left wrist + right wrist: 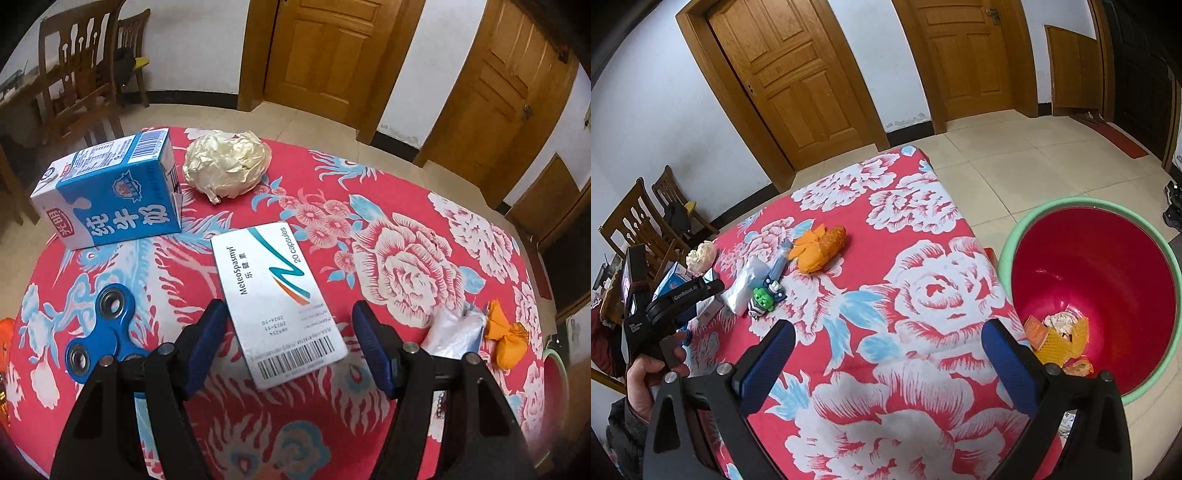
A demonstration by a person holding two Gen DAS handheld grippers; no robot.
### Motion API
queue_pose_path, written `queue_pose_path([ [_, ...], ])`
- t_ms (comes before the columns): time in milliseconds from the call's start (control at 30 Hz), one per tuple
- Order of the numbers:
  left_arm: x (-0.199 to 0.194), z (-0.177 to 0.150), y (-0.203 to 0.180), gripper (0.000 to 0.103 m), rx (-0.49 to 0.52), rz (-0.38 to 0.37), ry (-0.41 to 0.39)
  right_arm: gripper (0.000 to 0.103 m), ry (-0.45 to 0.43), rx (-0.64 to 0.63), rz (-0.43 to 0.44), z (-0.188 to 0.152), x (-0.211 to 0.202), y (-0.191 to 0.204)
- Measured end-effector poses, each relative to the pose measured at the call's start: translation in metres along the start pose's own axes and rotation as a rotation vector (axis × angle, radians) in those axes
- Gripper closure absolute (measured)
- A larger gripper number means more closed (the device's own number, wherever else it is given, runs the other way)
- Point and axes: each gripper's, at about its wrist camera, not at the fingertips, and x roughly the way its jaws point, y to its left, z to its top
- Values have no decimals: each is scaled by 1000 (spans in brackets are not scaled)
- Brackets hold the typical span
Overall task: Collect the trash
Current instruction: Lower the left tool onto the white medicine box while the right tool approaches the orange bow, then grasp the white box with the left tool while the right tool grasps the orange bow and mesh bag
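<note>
Red floral cloth covers the counter (424, 206), and the trash on it lies in reach of the left gripper (288, 325), whose jaws stand spread with nothing between the pads.

Left of that gripper sits a blue fidget spinner (99, 328), close beside the left finger; it looks like a keepsake, not trash. Ahead and to the left lies a blue milk carton (110, 192) on its side. Ahead and slightly left of centre is a crumpled paper ball (227, 164). Directly between the spread jaws, lower than the pads, lies the white medicine box (280, 302), flat, its long axis running away from the gripper and leaning a little left, barcode end nearest. To the right, just beside the right finger, are a clear plastic bag (452, 332) and an orange wrapper (506, 339).

The right gripper (886, 339) hangs spread and empty above the counter; the red bin (1167, 280) with the green rim stands on the floor to its right, some scraps already in it.

Risks, in my judgement: the box lies flat and is wide, so the pads may slip over its top face or push it. Its skew to the jaw line could make it twist on closing. A sweep left could catch the spinner.
</note>
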Motion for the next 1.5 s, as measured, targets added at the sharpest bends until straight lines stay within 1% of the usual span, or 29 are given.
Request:
queue_pose_path([
  [100,0,1,1,41,13,-2,-8,0,6,-12,2,5,4,8],
  [400,-5,-5,2,43,45,-111,-12,0,20,-56,-10,23,28,36],
  [533,-8,-10,-1,43,78,-134,-19,0,30,-68,-34,30,46,47],
  [600,-8,-11,-2,43,86,-145,-23,2,39,-76,-41,33,56,51],
  [633,-8,-11,-3,43,87,-148,-25,6,45,-79,-42,34,61,53],
  [667,-8,-11,-3,43,88,-152,-28,13,53,-82,-42,35,66,55],
  [767,-7,-11,-2,43,88,-157,-33,24,71,-87,-38,39,79,60],
  [833,-6,-12,-2,43,88,-157,-34,31,74,-89,-34,41,84,63],
  [933,-7,-11,-1,43,89,-162,-33,36,71,-92,-32,42,92,68],
  [1033,-8,-11,2,43,81,-172,-30,46,77,-92,-34,43,100,71],
  [1100,-9,-10,3,43,76,-179,-33,53,66,-99,-40,42,102,72],
  [1167,-11,-9,4,43,73,-185,-39,65,63,-109,-38,41,103,74],
  [1267,-15,-9,3,43,76,-199,-46,76,71,-113,-22,40,104,75],
  [1367,-22,-6,1,43,76,-222,-49,80,67,-113,-11,40,100,74],
  [1500,-42,4,4,43,66,-255,-74,81,33,-117,13,40,81,74],
])
